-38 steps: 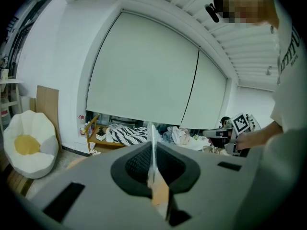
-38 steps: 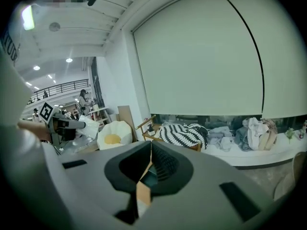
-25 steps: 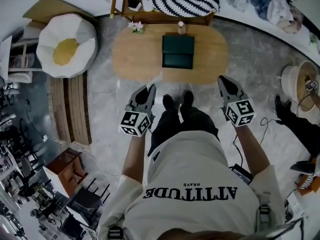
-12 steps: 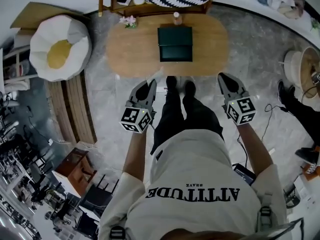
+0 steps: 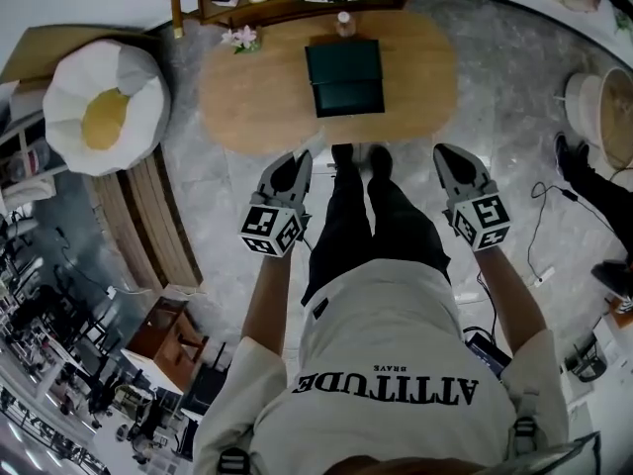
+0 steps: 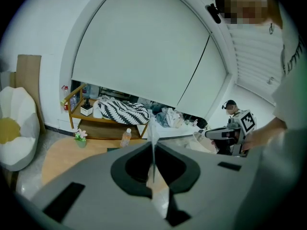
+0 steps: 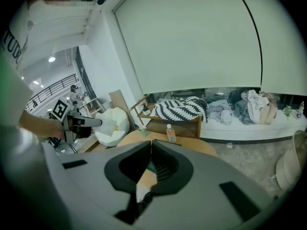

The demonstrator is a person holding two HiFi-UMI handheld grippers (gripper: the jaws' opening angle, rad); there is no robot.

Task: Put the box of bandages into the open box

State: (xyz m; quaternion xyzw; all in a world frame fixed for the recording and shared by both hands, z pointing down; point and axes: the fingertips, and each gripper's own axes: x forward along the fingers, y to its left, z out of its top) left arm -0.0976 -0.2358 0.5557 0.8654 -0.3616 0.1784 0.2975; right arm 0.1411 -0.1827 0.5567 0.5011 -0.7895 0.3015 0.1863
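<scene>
Wooden and oval, the table stands just beyond the person's feet. A dark green box, probably the open one, sits at its middle, with a small bottle at the far edge. I cannot make out the bandage box. The left gripper and right gripper hang either side of the legs, jaws pressed together on nothing, presumably because nothing is yet within reach.

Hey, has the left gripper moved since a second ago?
Yes. The left gripper has come forward toward the wooden table; its tip now almost meets the table's near edge, where more floor showed before.
</scene>
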